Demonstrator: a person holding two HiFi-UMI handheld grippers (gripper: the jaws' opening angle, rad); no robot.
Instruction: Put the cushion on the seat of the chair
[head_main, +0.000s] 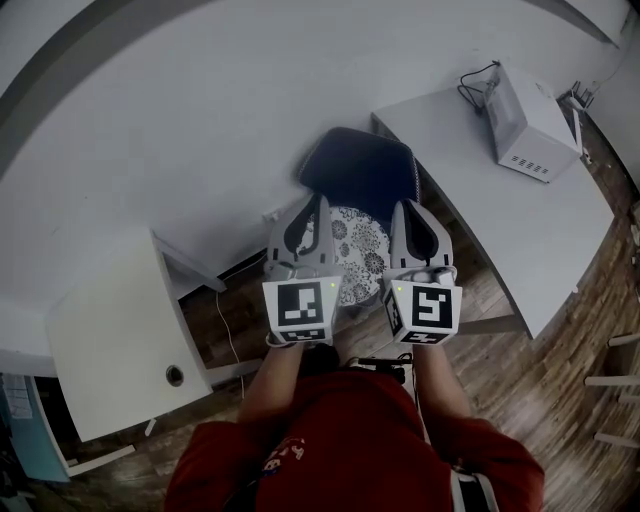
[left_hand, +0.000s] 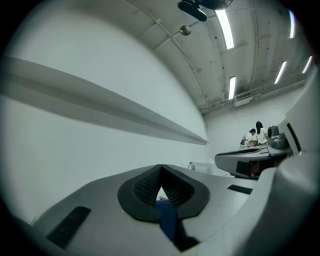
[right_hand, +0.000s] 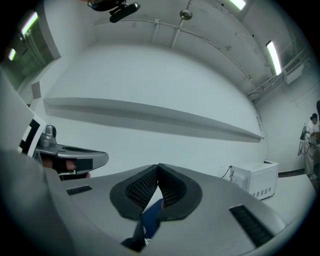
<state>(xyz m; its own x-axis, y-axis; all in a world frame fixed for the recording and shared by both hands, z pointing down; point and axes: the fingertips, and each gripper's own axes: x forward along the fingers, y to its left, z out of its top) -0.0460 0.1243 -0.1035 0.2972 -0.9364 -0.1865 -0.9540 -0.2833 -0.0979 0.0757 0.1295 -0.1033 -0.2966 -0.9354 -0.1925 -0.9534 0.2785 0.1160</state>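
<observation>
A round white cushion (head_main: 352, 250) with a dark flower pattern hangs between my two grippers, above a dark blue chair (head_main: 355, 165) that stands against the white wall. My left gripper (head_main: 321, 203) grips the cushion's left edge and my right gripper (head_main: 404, 207) grips its right edge. In the left gripper view the jaws meet at the tips (left_hand: 160, 169) with blue cushion fabric (left_hand: 167, 220) pinched between them. The right gripper view shows the same: the right gripper (right_hand: 158, 167) is shut, with blue fabric (right_hand: 150, 217) in its jaws. The cushion hides most of the chair's seat.
A white table (head_main: 520, 230) at the right carries a white microwave-like box (head_main: 530, 125), also in the right gripper view (right_hand: 252, 182). A white cabinet (head_main: 110, 340) stands at the left. Brown wooden floor (head_main: 560, 380) lies below. People (left_hand: 255, 135) stand far off.
</observation>
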